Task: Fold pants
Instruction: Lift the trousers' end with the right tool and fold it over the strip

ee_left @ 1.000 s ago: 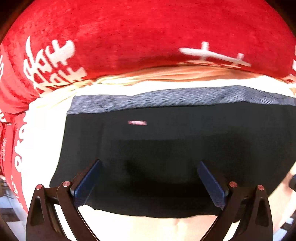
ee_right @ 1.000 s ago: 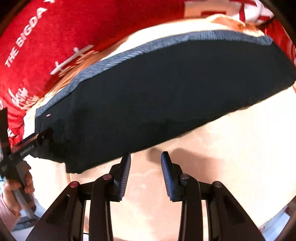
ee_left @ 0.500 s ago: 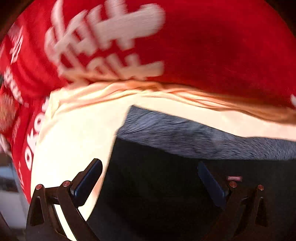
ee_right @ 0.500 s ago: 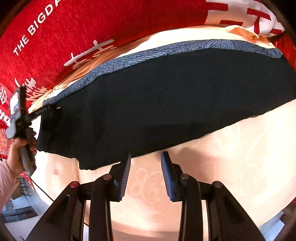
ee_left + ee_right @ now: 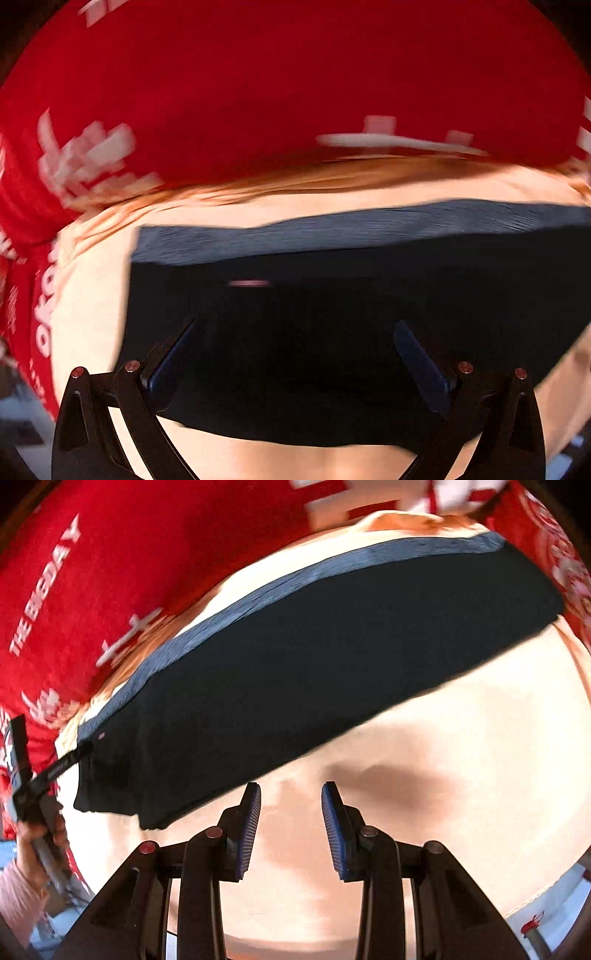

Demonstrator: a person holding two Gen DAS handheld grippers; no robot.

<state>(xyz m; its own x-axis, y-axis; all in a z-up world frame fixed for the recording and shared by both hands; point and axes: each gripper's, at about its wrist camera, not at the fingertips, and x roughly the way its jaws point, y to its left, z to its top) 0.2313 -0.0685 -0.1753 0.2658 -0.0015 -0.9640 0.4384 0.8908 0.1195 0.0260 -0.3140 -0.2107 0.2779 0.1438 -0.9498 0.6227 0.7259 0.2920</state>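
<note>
The folded pants [image 5: 314,664] lie at twelve o'clock of the right gripper [image 5: 291,827], whose jaws stand apart, empty; the left gripper [image 5: 295,365] hovers wide over them.

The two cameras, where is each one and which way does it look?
Left wrist: on the left tongs, looking steeply down at the dark pants; only its own open fingers show.
Right wrist: on the right tongs, looking down at the cream cloth; a hand holds the left tongs.
Shared: pants, cream cloth, red blanket.
</note>
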